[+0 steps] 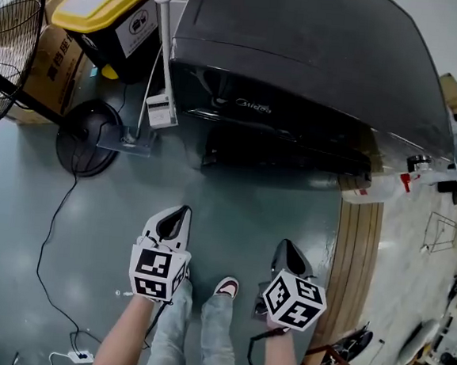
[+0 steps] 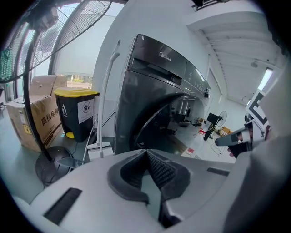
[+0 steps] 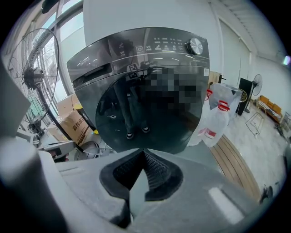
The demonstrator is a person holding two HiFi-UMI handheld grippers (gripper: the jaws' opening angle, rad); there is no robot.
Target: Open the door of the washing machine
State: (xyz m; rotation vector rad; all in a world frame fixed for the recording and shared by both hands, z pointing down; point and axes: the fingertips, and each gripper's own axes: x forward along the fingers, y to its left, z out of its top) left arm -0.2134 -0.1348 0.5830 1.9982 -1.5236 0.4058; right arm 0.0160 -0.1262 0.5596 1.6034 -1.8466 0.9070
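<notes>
The dark grey washing machine (image 1: 319,58) stands ahead of me, its round glass door (image 3: 150,111) closed flat against the front. A control knob (image 3: 195,45) sits at the panel's upper right. In the head view my left gripper (image 1: 181,212) and right gripper (image 1: 286,246) hang low over the grey floor, side by side, well short of the machine. Both are shut with nothing between the pads. The left gripper (image 2: 146,153) sees the machine (image 2: 154,86) from its left corner. The right gripper (image 3: 143,153) faces the door straight on.
Left of the machine are a white pole on a stand (image 1: 163,61), a black bin with a yellow lid (image 1: 108,8), a cardboard box (image 1: 52,67) and a floor fan's round base (image 1: 88,138). A cable (image 1: 49,234) trails over the floor. Plastic bottles (image 3: 218,118) and wooden boards (image 1: 357,253) lie to the right.
</notes>
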